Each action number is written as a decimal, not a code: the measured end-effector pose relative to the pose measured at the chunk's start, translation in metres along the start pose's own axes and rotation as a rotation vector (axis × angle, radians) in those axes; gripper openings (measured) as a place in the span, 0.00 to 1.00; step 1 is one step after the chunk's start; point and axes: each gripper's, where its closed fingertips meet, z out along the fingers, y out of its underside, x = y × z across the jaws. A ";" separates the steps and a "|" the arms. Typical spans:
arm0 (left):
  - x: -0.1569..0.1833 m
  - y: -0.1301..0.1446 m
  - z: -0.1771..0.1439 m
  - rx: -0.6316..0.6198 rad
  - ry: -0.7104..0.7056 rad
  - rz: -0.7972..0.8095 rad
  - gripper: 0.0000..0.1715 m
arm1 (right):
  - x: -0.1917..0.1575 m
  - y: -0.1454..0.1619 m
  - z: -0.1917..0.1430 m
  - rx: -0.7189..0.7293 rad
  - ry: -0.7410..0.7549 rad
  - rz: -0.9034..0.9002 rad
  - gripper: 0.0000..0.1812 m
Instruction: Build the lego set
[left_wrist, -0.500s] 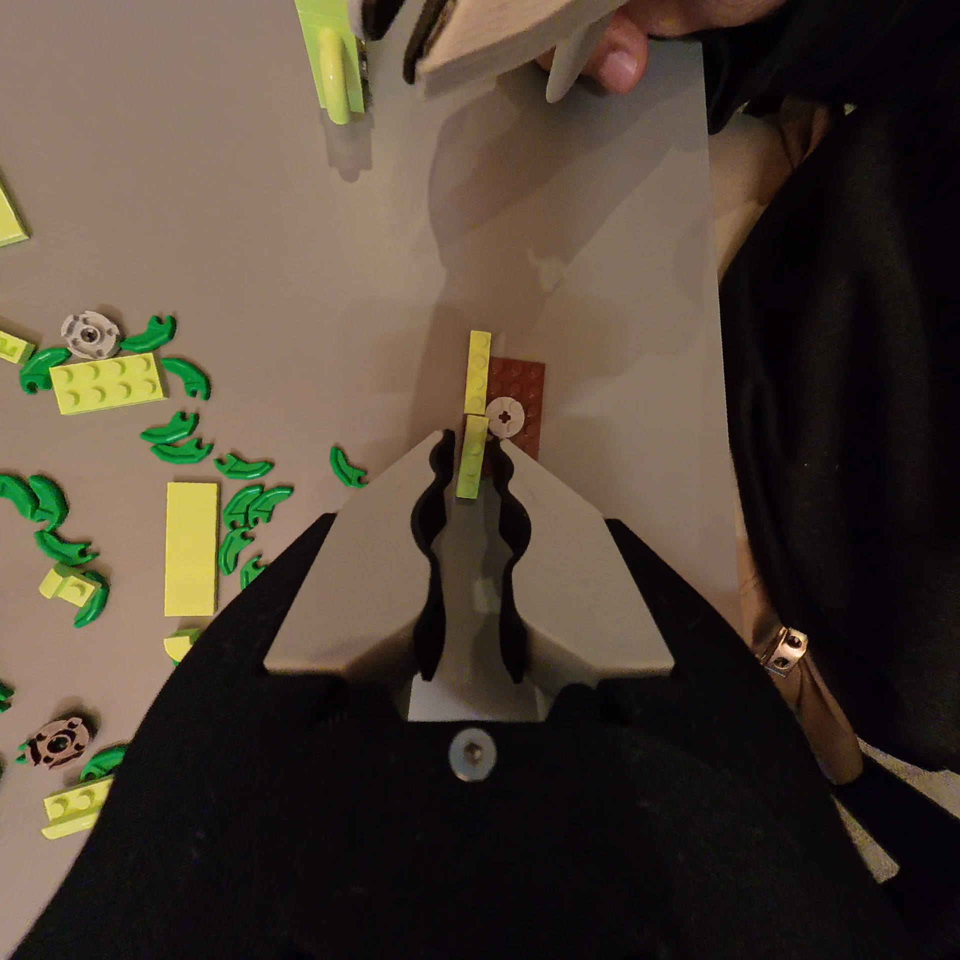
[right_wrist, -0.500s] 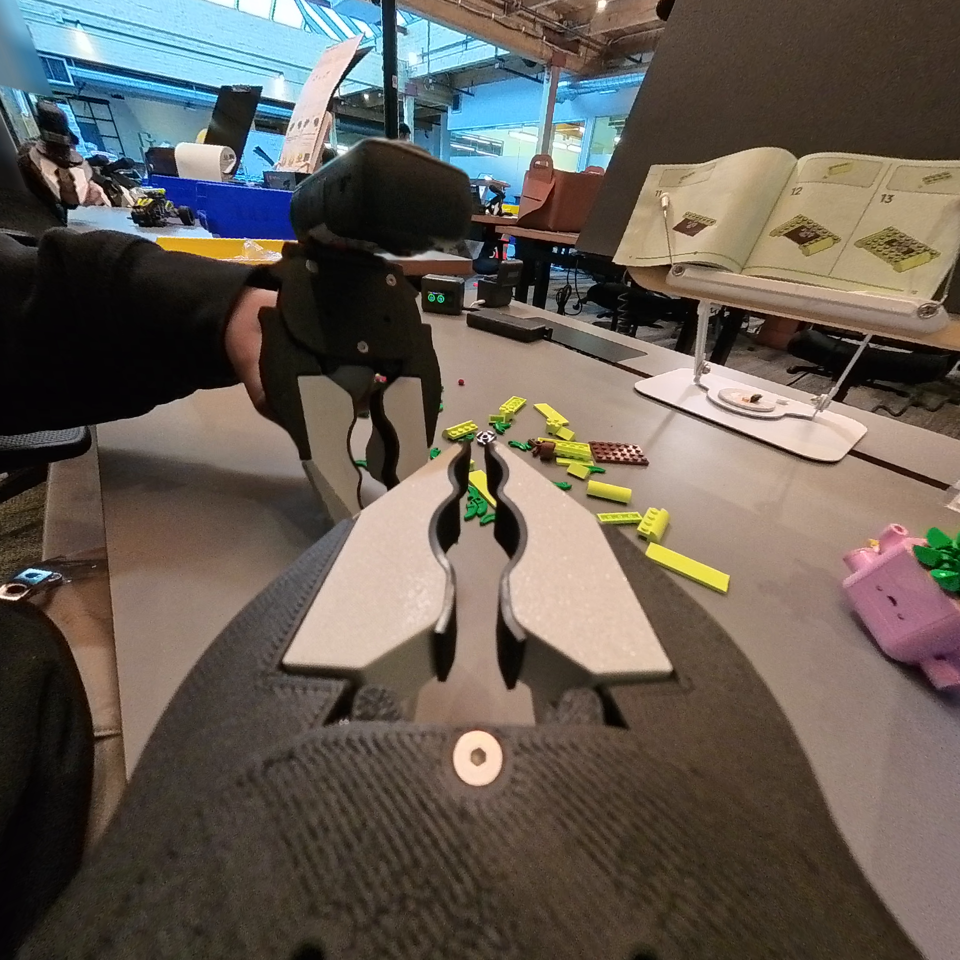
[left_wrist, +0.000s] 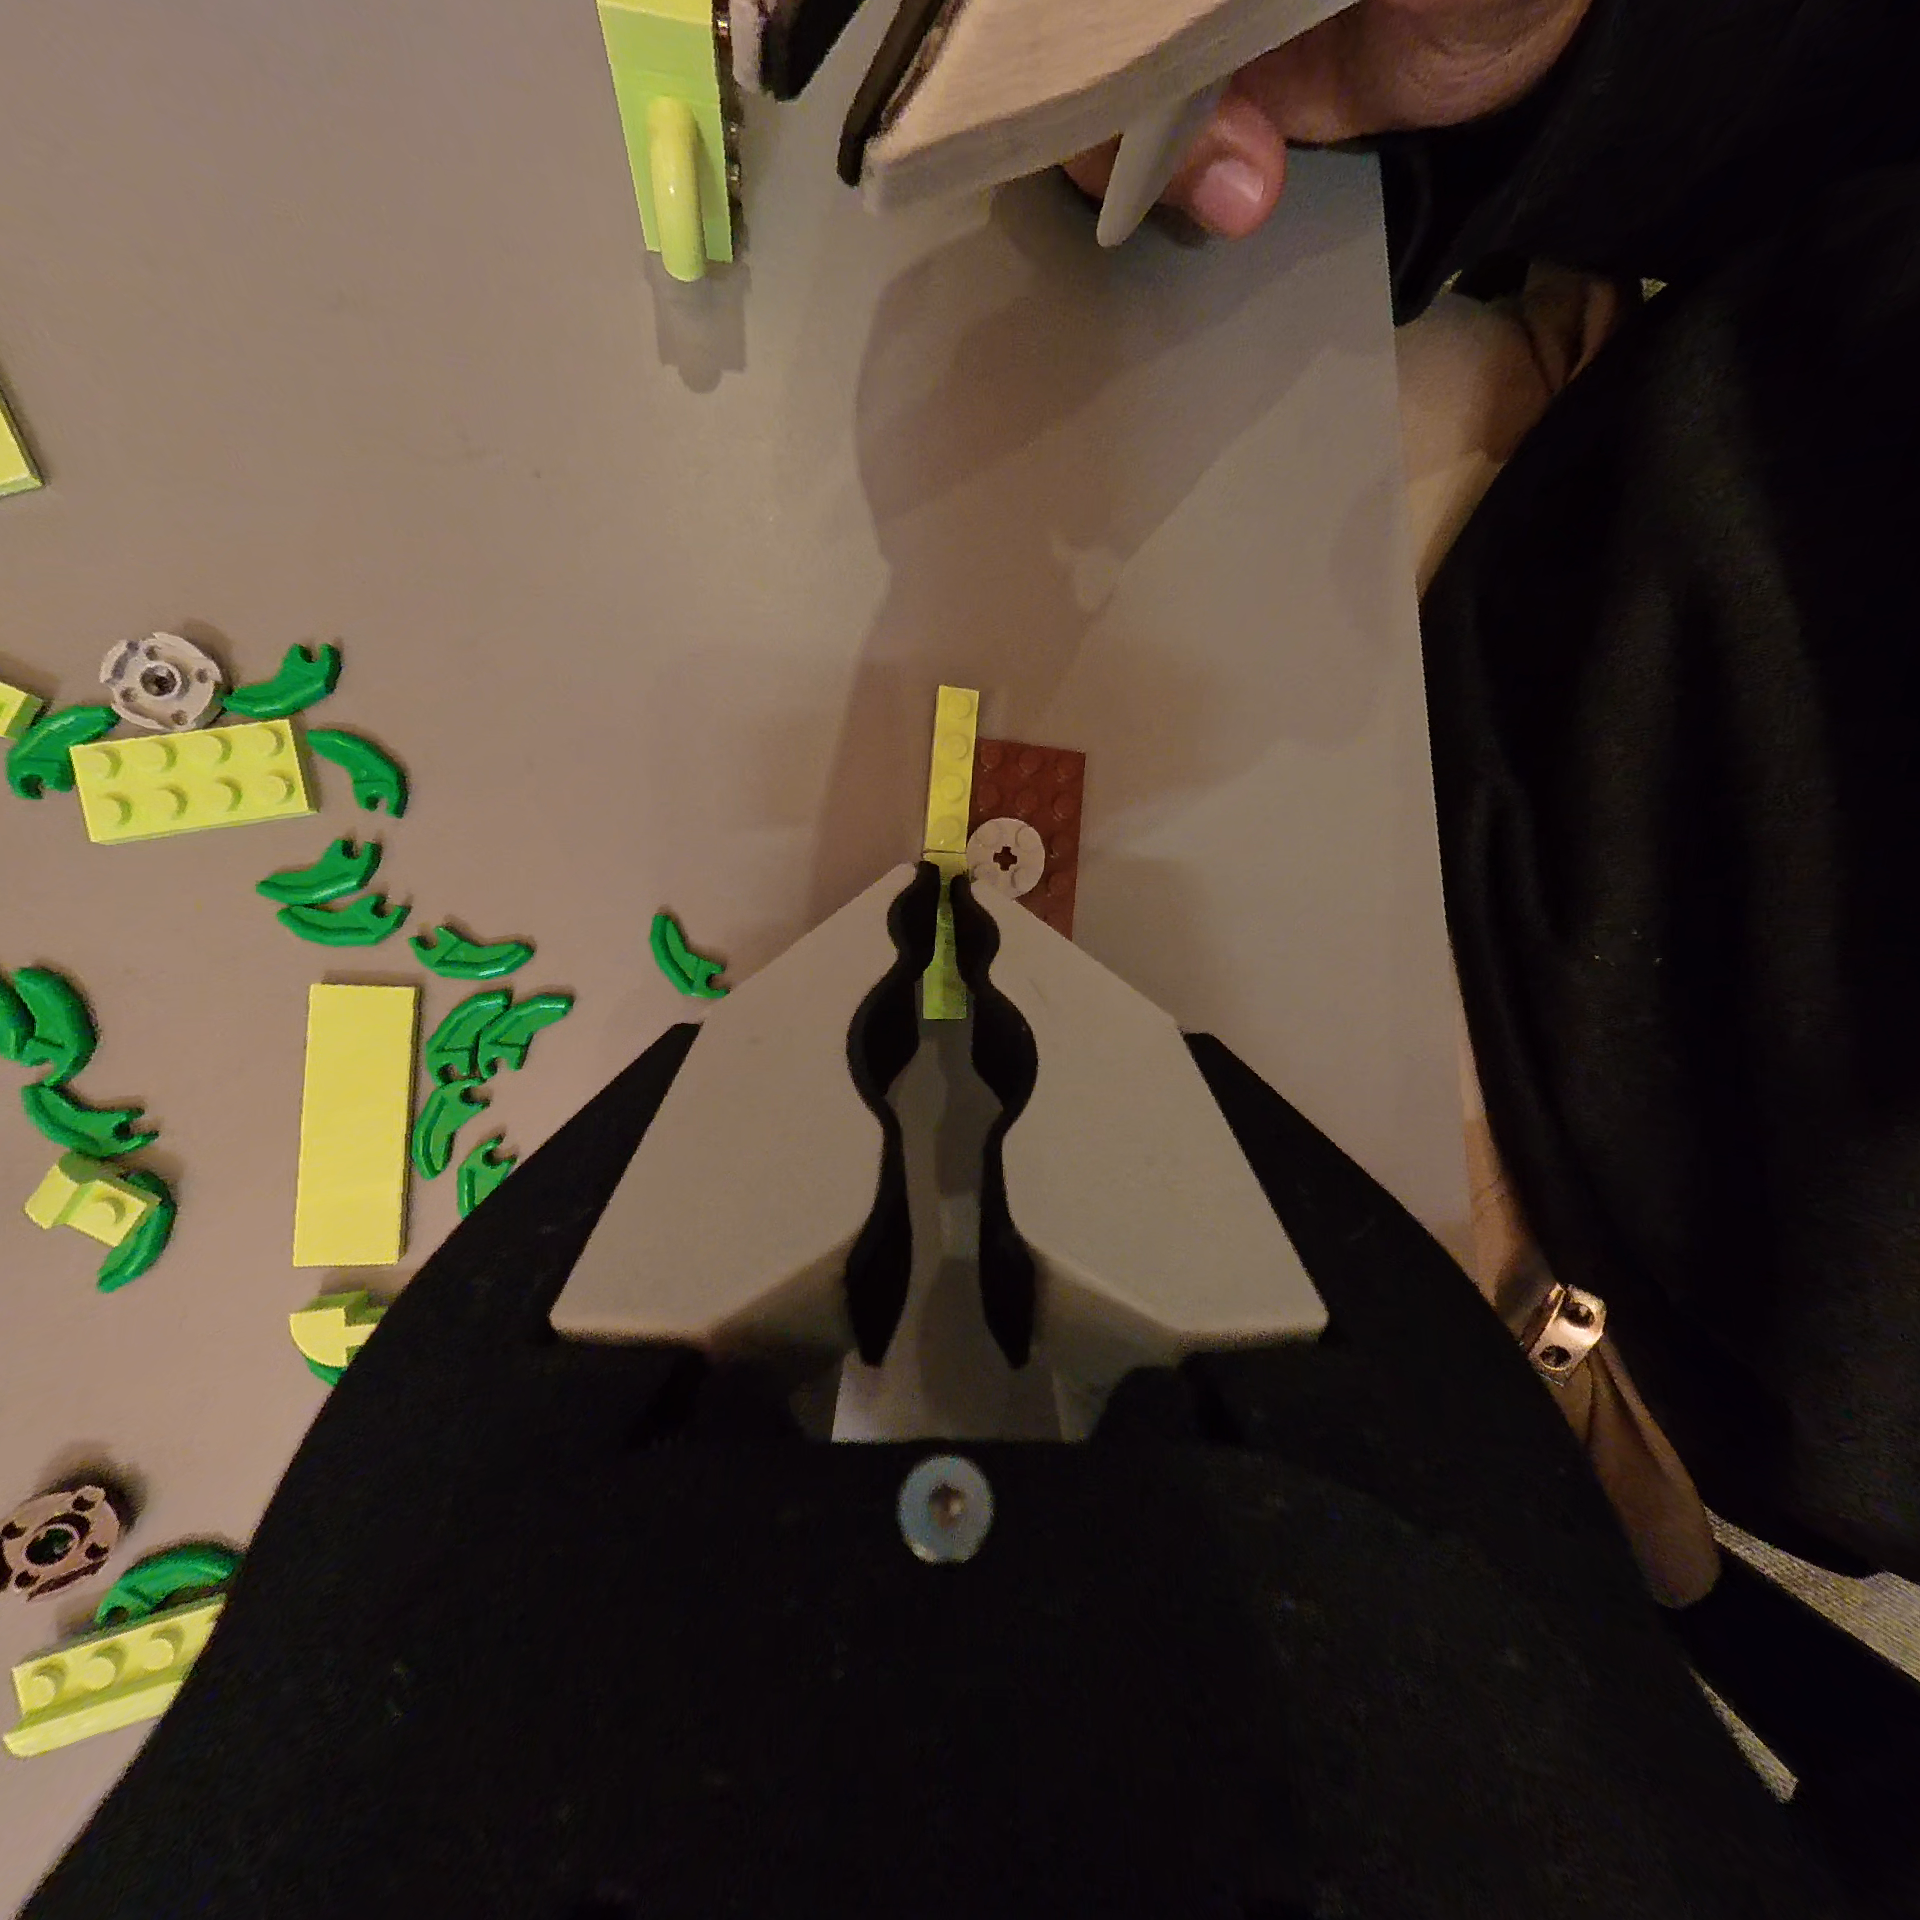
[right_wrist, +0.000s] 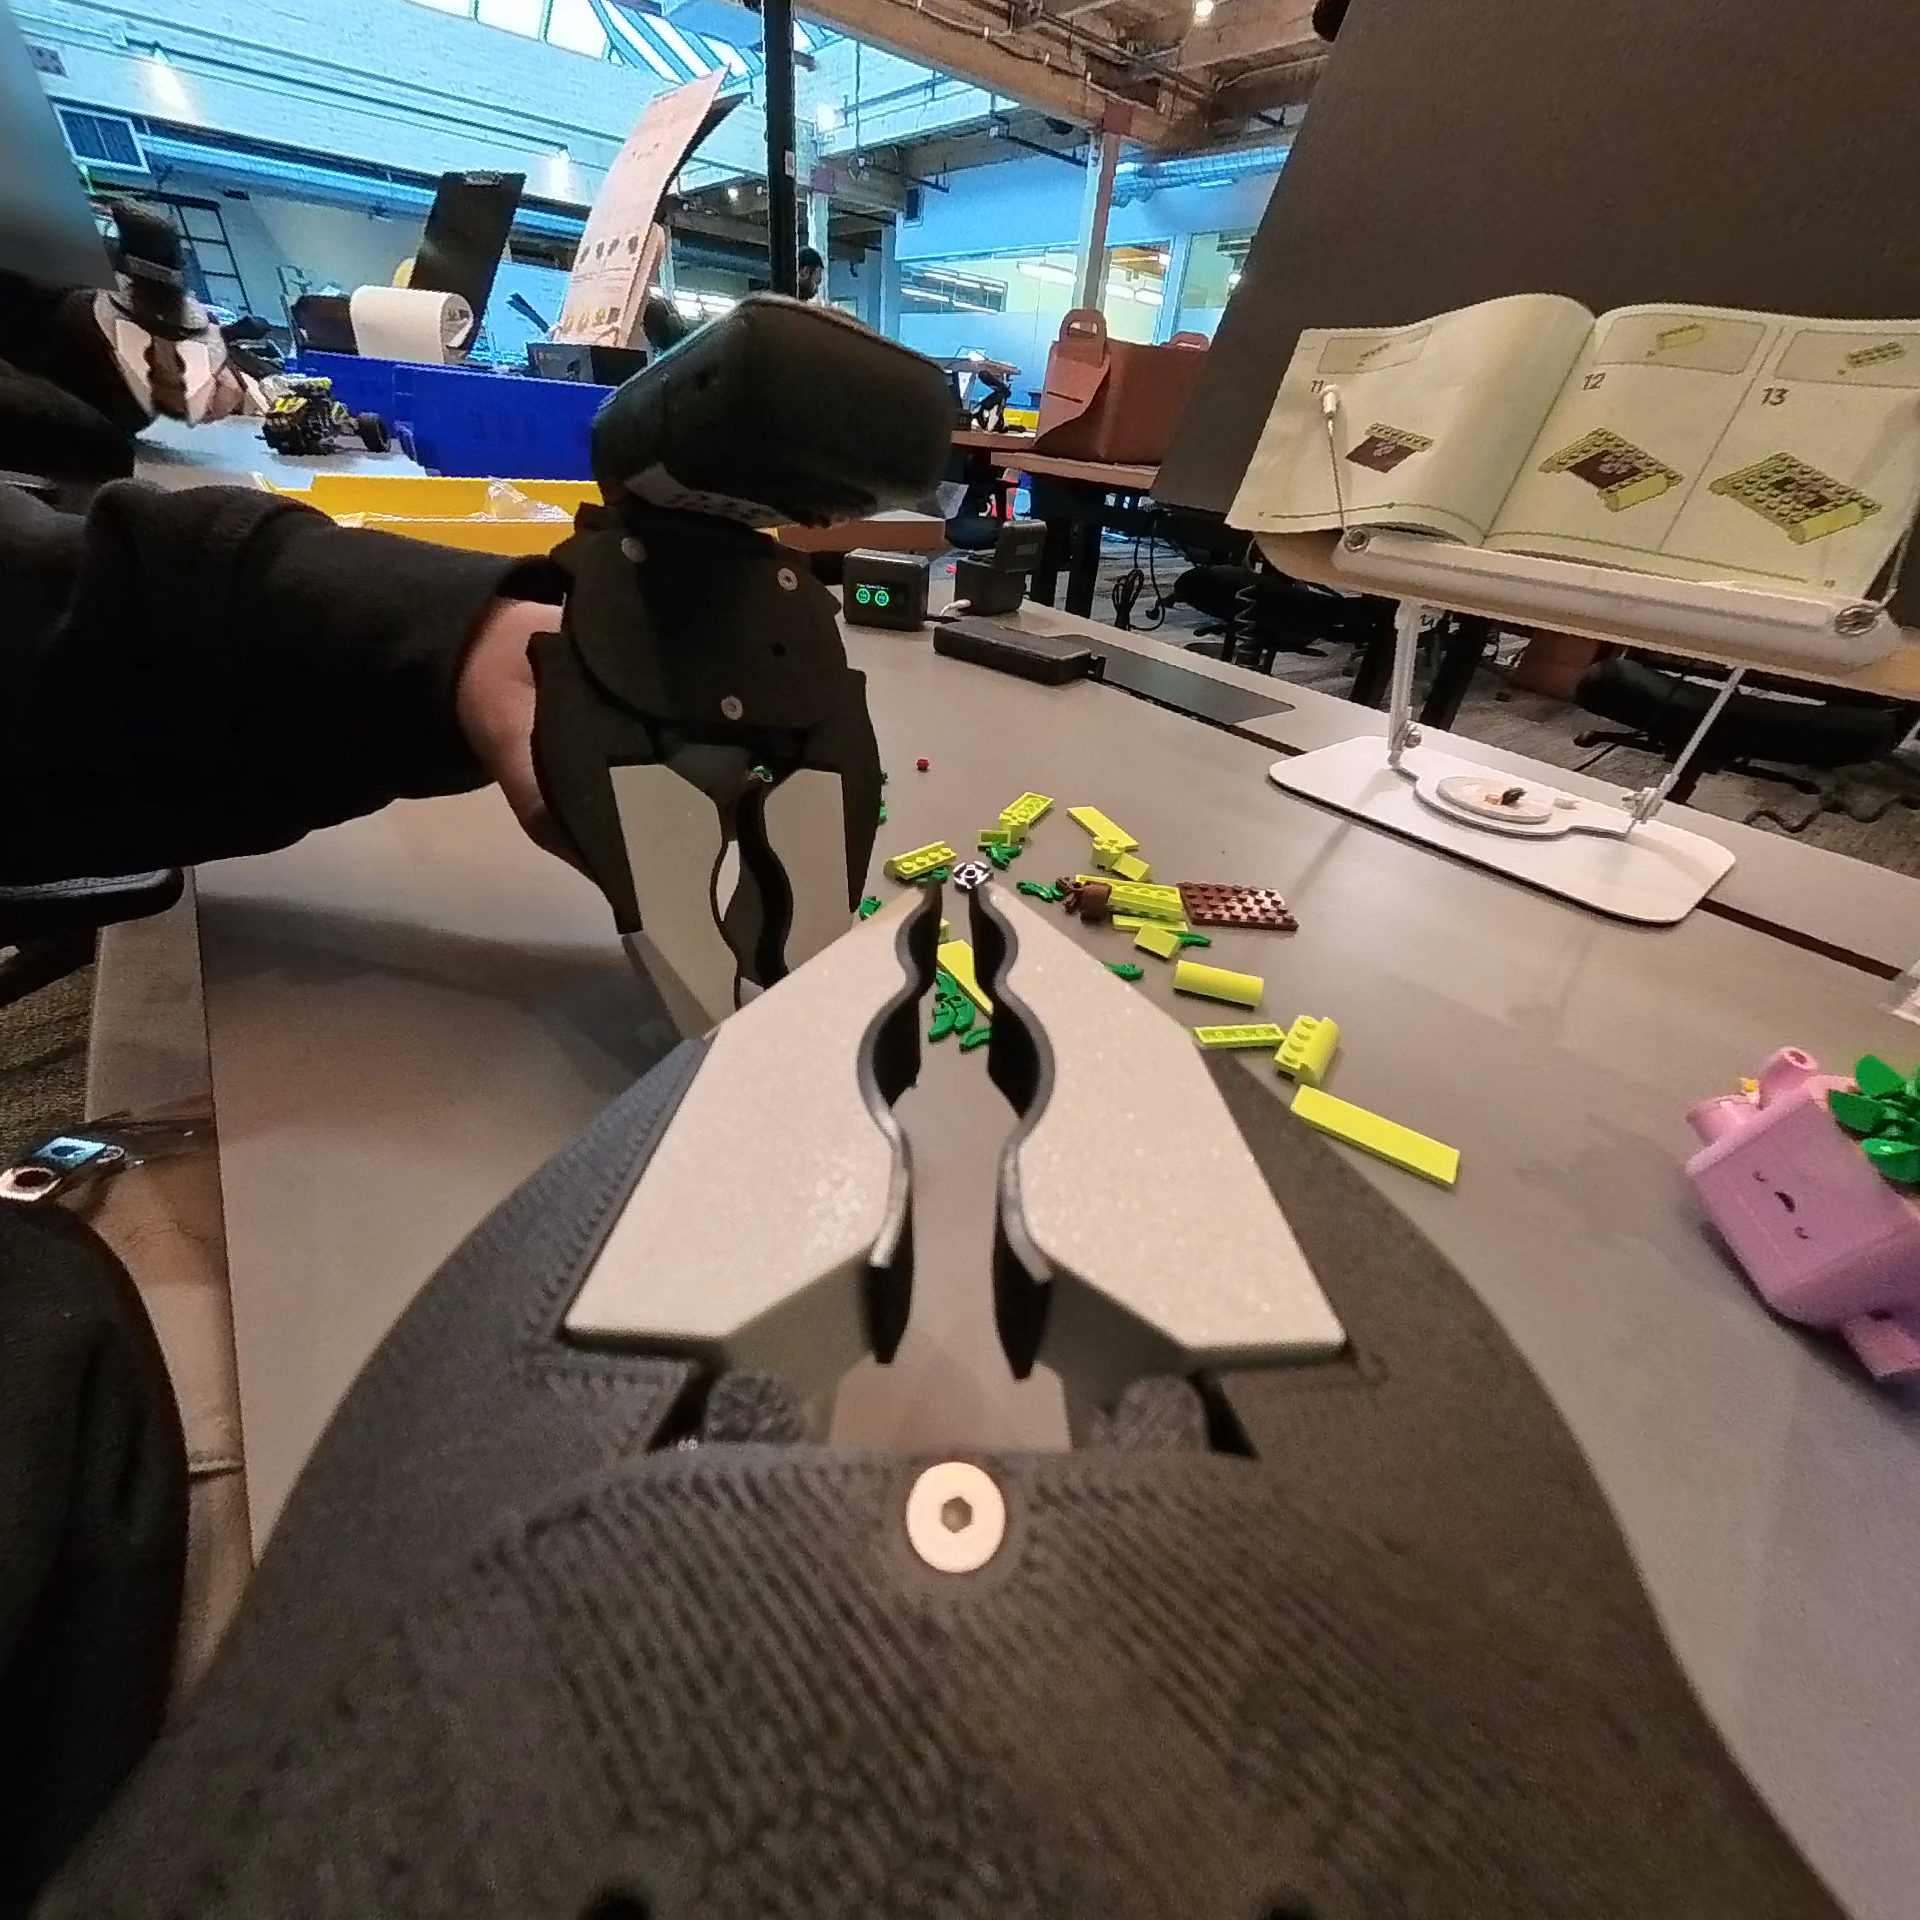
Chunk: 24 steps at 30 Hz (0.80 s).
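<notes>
While the left gripper (left_wrist: 943, 883) is pinching a thin lime plate (left_wrist: 943, 961) between its jaws, it is lining that piece up with another lime strip (left_wrist: 954, 769) lying just beside the brown plate (left_wrist: 1034, 800) on the desk (left_wrist: 520, 416). A white round piece (left_wrist: 1006, 856) is sitting on the brown plate, near the jaws. The step is probably going best if the person is keeping the held plate flat and straight, then pressing down gently so nothing slides. The right gripper (right_wrist: 956, 904) is hanging above the desk, its jaws a little apart and holding nothing.
</notes>
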 end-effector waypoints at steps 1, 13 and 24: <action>0.000 0.000 0.000 0.000 0.001 0.000 0.00 | 0.000 0.000 0.000 0.000 0.000 0.000 0.02; 0.000 0.000 0.001 0.000 0.029 0.029 0.00 | 0.000 0.000 0.000 -0.003 -0.001 0.001 0.02; 0.001 0.004 0.001 -0.037 0.142 0.072 0.00 | 0.000 0.002 0.001 -0.013 -0.002 0.006 0.02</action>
